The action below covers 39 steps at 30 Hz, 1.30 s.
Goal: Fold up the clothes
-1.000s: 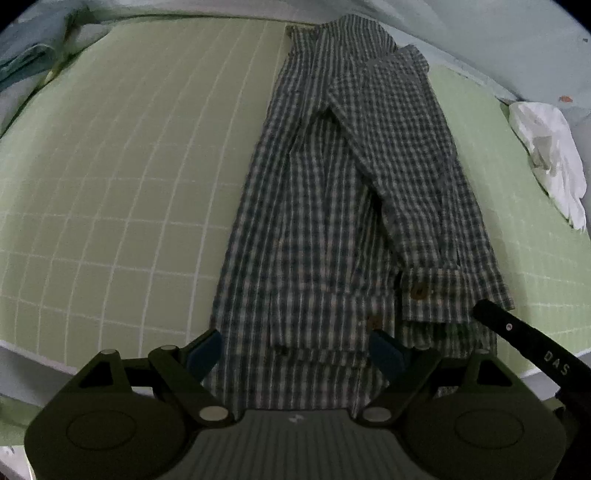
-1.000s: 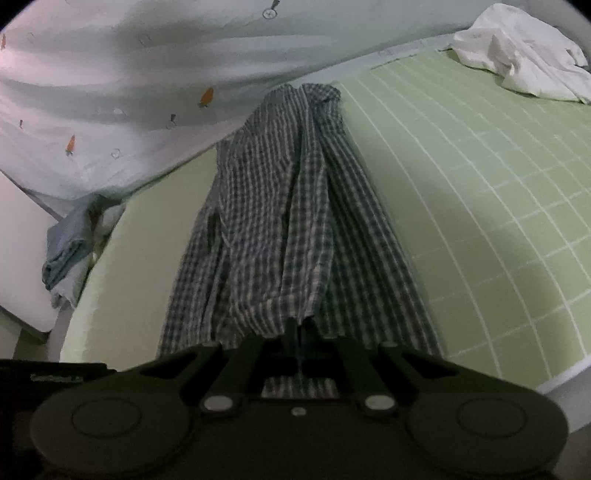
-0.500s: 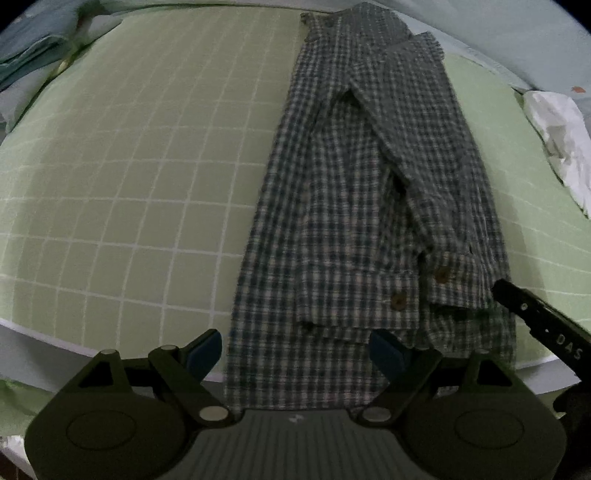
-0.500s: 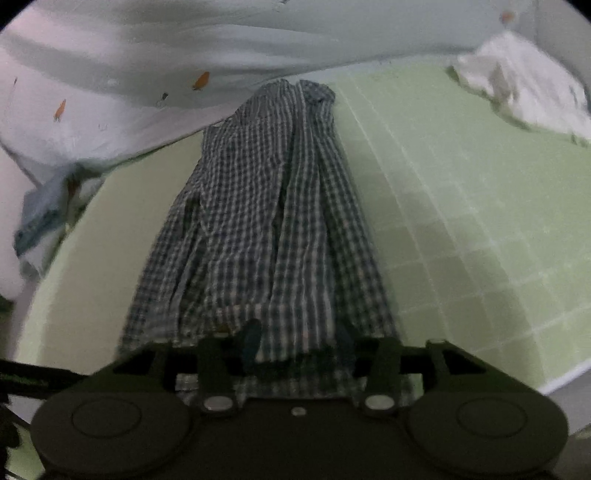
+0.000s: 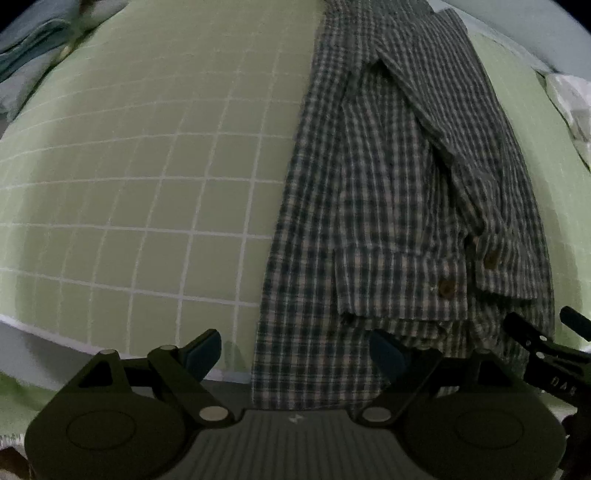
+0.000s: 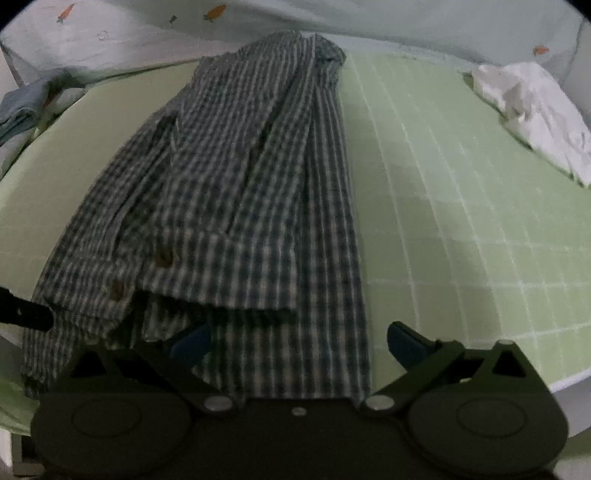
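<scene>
A blue-and-white checked shirt [image 5: 388, 192] lies lengthwise on the green grid mat [image 5: 147, 166], folded into a long strip with both sleeves laid over its body. Two buttoned cuffs [image 5: 465, 280] rest near the hem closest to me. My left gripper [image 5: 299, 350] is open over the hem's left part, holding nothing. In the right wrist view the same shirt [image 6: 251, 192] runs away from me, and my right gripper [image 6: 299, 343] stands open across the hem's right part. The right gripper's tip [image 5: 535, 350] shows at the left view's right edge.
A crumpled white garment [image 6: 532, 110] lies on the mat at the far right. A light bedsheet with small carrot prints [image 6: 147, 33] lies behind the mat, and bluish folded cloth [image 6: 22, 110] sits at the far left. The mat's near edge [image 5: 74, 339] is close.
My right gripper was shut on the shirt's hem; it has let go and now stands open. Both grippers have shifted, the left one leftward, so the shirt sits further right in its view.
</scene>
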Each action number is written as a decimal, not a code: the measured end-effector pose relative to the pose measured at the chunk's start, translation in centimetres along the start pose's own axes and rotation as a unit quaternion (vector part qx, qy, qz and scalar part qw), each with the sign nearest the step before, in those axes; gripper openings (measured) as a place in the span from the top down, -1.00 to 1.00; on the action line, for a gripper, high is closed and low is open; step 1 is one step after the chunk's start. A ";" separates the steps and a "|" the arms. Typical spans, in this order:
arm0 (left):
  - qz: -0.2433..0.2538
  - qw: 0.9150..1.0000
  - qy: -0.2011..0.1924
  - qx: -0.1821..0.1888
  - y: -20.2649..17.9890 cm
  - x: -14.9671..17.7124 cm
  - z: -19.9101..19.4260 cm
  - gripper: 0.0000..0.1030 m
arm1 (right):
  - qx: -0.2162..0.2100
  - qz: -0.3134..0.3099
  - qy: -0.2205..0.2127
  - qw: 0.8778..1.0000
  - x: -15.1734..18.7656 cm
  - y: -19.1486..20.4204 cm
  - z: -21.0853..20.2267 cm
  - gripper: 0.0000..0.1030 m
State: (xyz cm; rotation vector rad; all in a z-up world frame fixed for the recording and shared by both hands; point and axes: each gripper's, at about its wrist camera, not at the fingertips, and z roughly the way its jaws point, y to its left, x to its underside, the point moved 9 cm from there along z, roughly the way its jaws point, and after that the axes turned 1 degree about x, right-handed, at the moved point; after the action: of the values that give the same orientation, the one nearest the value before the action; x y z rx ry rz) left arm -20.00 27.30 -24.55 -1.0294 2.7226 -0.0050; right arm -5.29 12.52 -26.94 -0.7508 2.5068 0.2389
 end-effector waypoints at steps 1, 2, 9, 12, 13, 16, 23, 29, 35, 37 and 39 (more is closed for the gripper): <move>0.004 1.000 0.003 0.000 0.0 0.1 0.3 -0.70 | -0.001 0.005 0.005 1.000 0.3 -0.2 0.2 -1.00; 0.007 1.000 0.008 -0.001 -0.1 0.3 0.6 -0.70 | -0.002 0.010 0.008 1.000 0.5 -0.3 0.4 -1.00; 0.025 0.999 0.016 -0.018 -0.5 1.3 1.7 -0.78 | 0.009 0.004 0.016 1.000 1.0 -0.2 0.8 -1.00; 0.037 0.999 0.013 -0.029 -0.9 1.7 1.9 -0.80 | 0.011 0.005 0.013 1.000 1.0 0.0 0.7 -1.00; 0.039 0.999 0.010 -0.031 -1.1 1.8 1.9 -0.80 | 0.011 0.005 0.013 1.000 1.0 0.0 0.7 -1.00; 0.041 0.999 0.007 -0.027 -1.4 2.1 1.9 -0.74 | 0.004 0.005 0.016 1.000 0.8 -0.1 0.7 -0.99; 0.043 0.999 -0.012 -0.019 -2.2 1.5 0.9 0.15 | -0.006 0.007 -0.003 1.000 0.0 -0.5 -0.3 0.06; 0.018 1.000 -0.010 0.002 -2.2 -0.7 0.4 0.91 | -0.066 0.068 0.009 0.996 -0.6 -1.2 -0.4 0.93; -0.011 0.999 -0.042 0.029 -2.7 -3.1 -2.5 0.93 | -0.101 0.103 -0.010 0.989 -2.5 -1.6 -2.1 0.94; -0.013 0.997 -0.061 0.037 -3.3 -4.3 -3.7 0.93 | -0.113 0.106 -0.024 0.988 -3.7 -1.6 -2.9 0.94; -0.013 0.996 -0.082 0.044 -3.3 -5.7 -4.9 0.93 | -0.124 0.110 -0.040 0.985 -5.1 -1.6 -3.7 0.94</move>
State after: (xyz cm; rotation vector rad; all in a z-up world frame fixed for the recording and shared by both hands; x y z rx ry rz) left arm -14.71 28.16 -18.27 -0.9939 2.5388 -0.0429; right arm -2.31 12.40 -21.16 -0.5442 2.5095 0.6568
